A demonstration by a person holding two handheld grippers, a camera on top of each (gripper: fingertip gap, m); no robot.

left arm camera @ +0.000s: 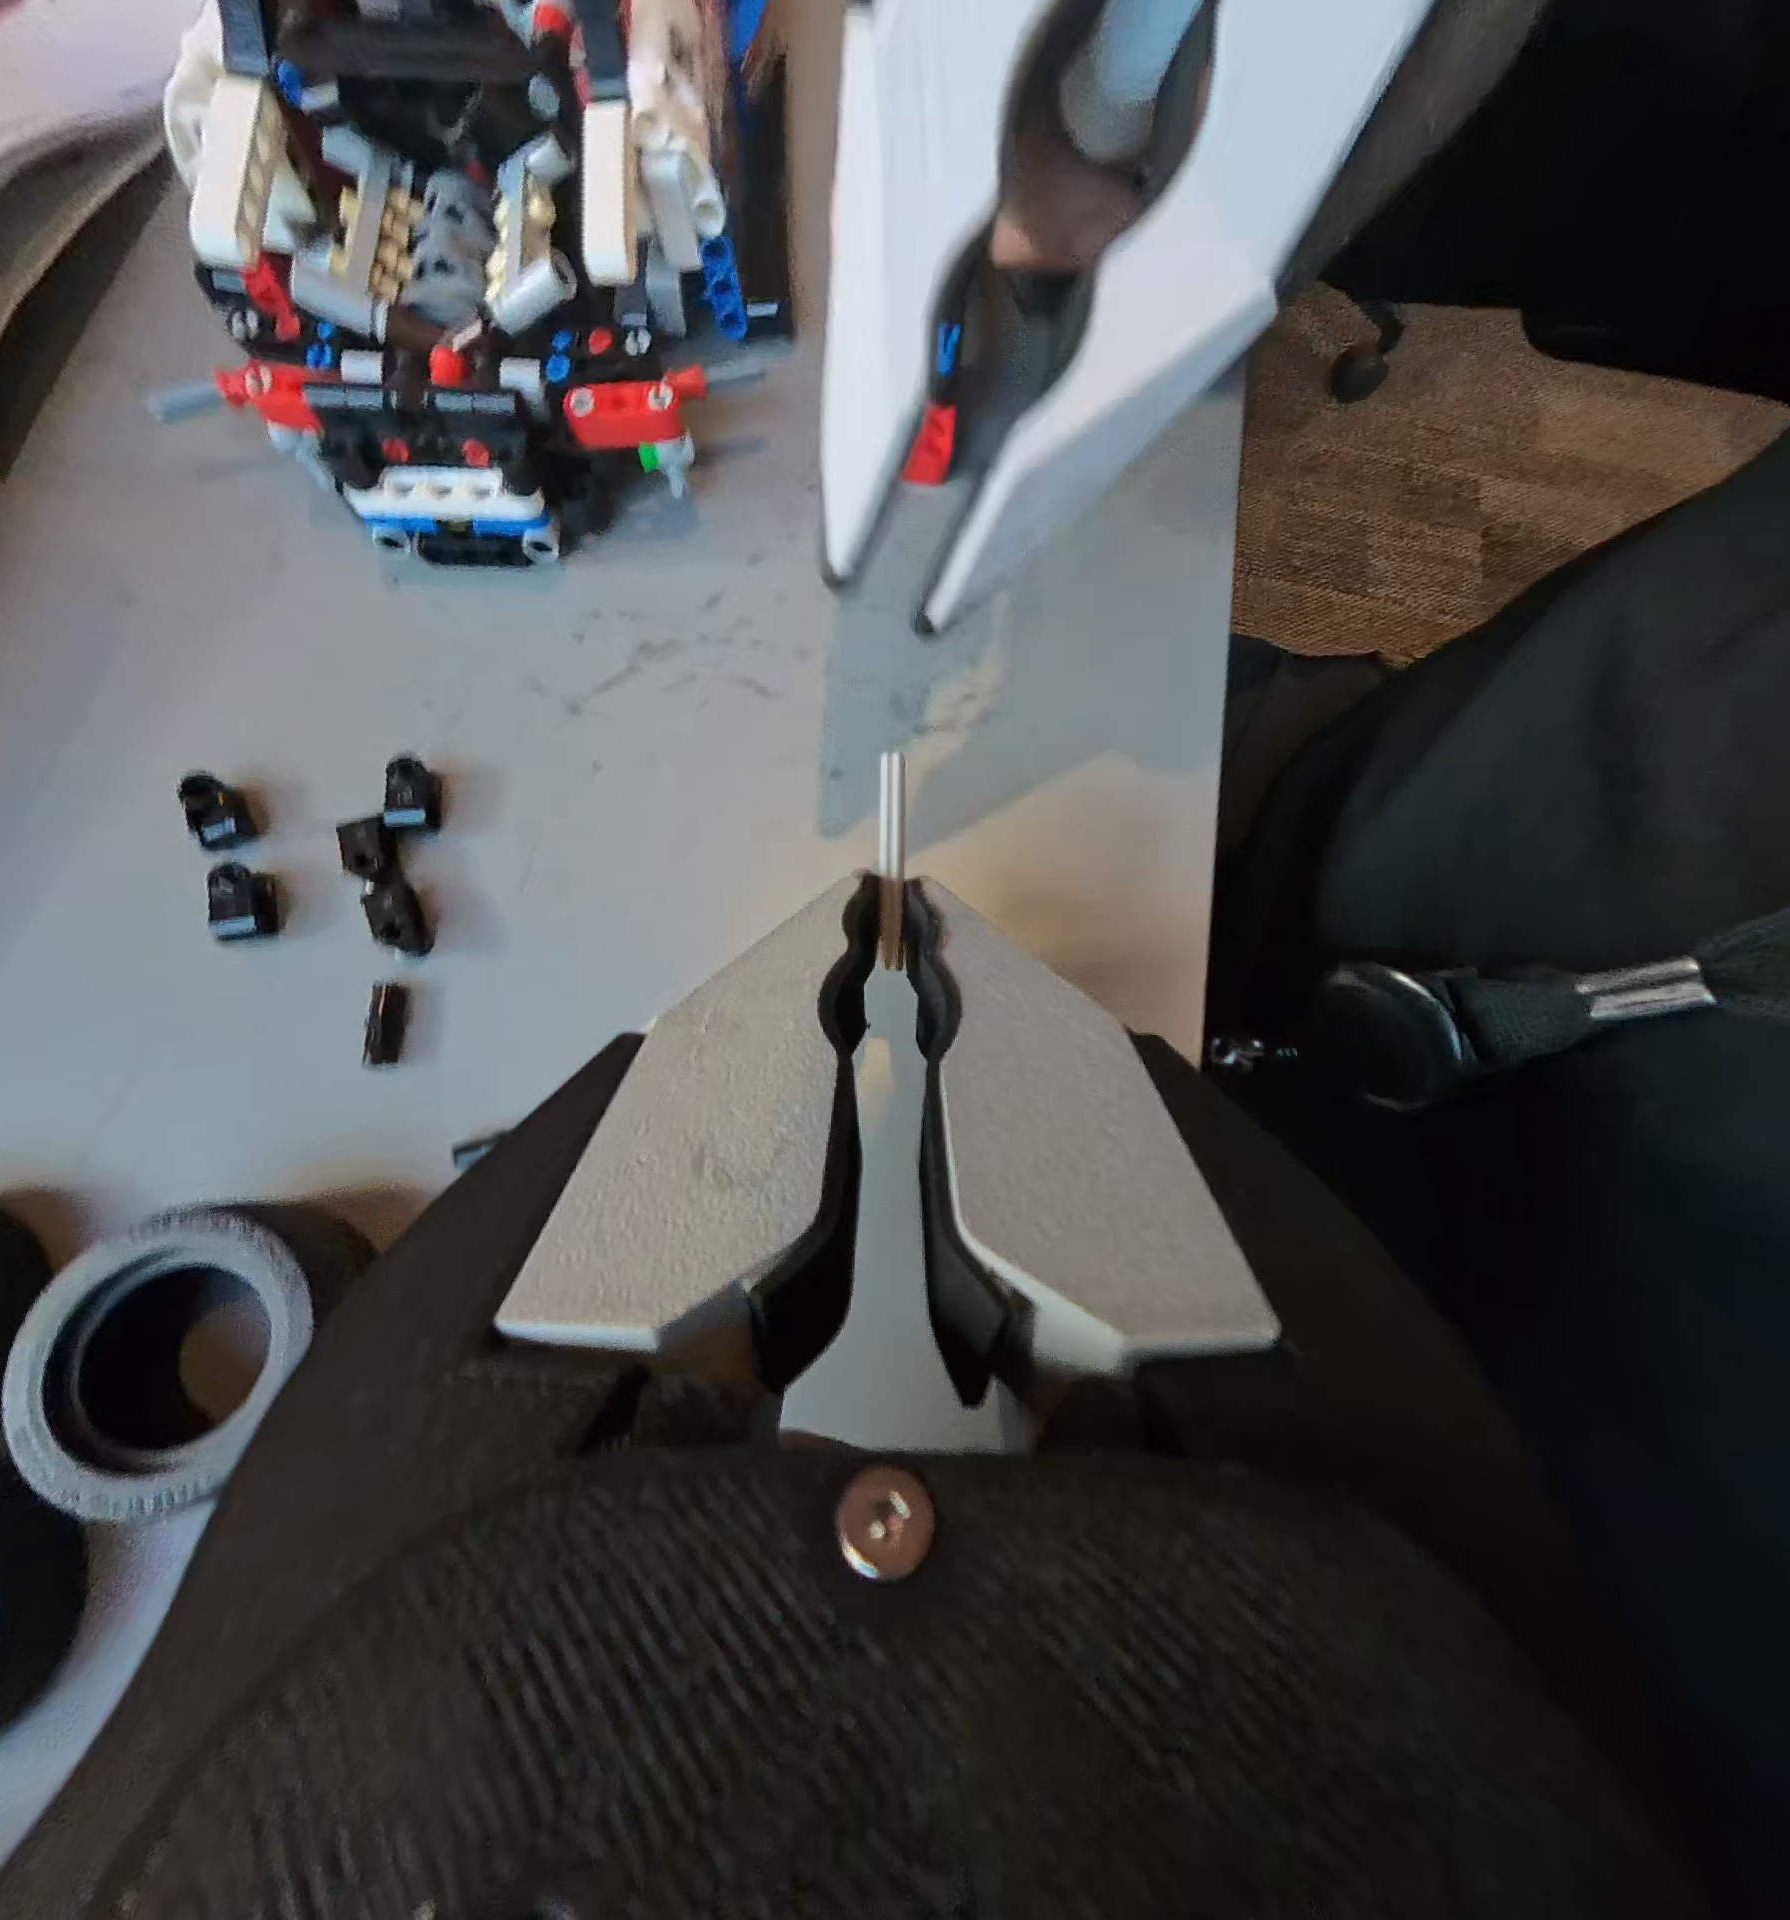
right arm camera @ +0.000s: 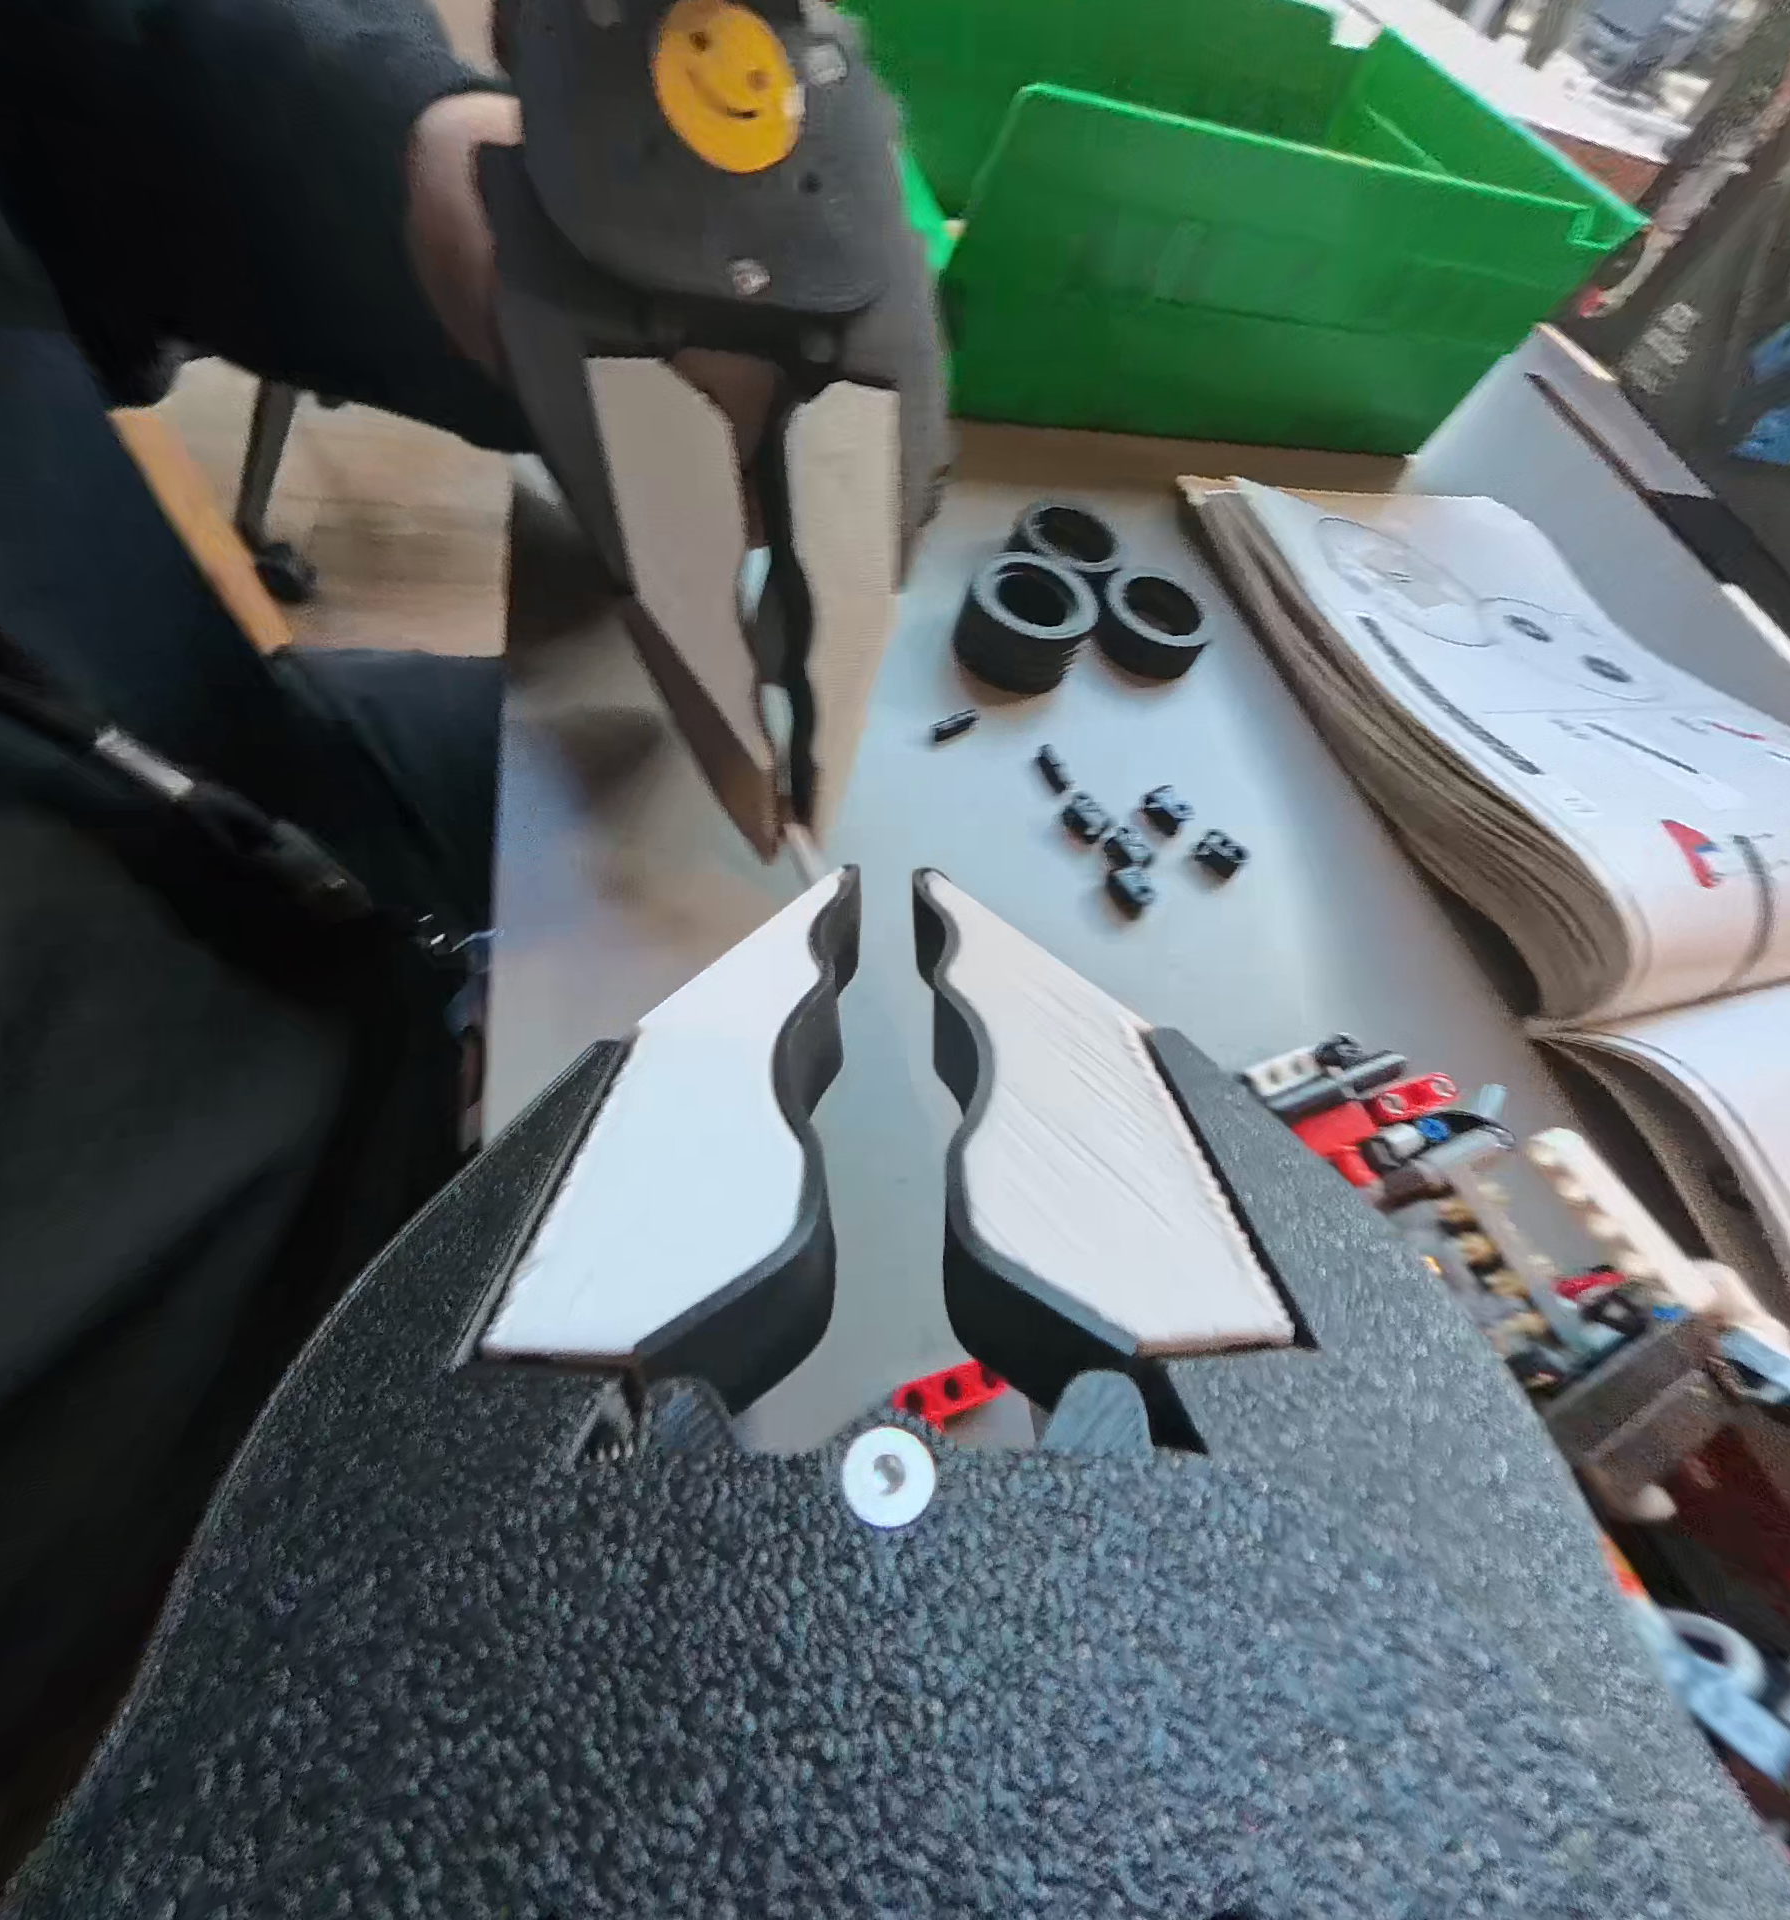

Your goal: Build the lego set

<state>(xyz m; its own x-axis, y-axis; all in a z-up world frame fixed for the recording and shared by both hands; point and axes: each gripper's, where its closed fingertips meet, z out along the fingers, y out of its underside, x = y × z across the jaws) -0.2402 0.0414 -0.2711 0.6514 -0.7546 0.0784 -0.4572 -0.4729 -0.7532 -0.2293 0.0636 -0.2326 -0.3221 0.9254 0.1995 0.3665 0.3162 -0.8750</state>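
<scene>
Grey axle [left arm camera: 892, 821] pinched in left gripper [left arm camera: 892, 902], pointing straight ahead (right gripper [right arm camera: 885, 878] spread, empty)

A pale grey counter [left arm camera: 662, 665], scuffed with dark marks, fills the foreground and ends at a straight edge. Beyond the edge lies brown carpet [left arm camera: 1410, 488], where a dark chair castor [left arm camera: 1364, 374] stands. Warm light falls across the counter near that edge, and two green plastic bins [right arm camera: 1234, 270] sit at its far end.
</scene>
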